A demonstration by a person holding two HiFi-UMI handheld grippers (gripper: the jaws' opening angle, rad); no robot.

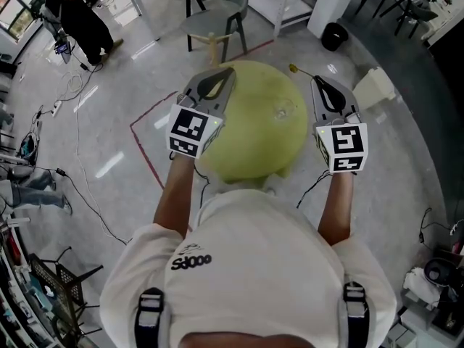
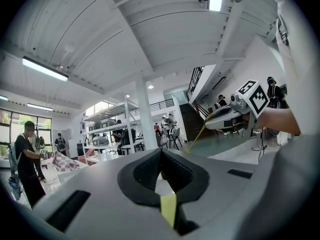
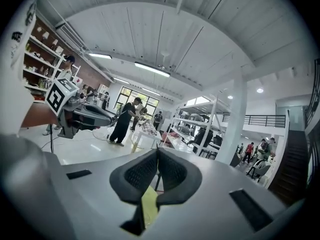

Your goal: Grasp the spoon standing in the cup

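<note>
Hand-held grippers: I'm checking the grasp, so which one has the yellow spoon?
The right hand-held gripper: the yellow spoon sticks out from its shut tips, while the left hand-held gripper is shut on nothing.

Grippers, two: left gripper [image 1: 229, 71] and right gripper [image 1: 317, 80]. Marker cubes [image 1: 194, 131], two, one on each gripper. Bench [image 1: 246, 147], one, round, yellow-green. Cup [image 1: 283, 111], one, clear. Spoon [image 1: 293, 69], one, yellow. Chair [image 1: 217, 9], one, grey. Bin [image 1: 334, 35], one, black. Box [image 1: 375, 87], one, white. Person in black [image 1: 76, 13], one, far corner. Others deeper in the hall: several, too small to count.
</note>
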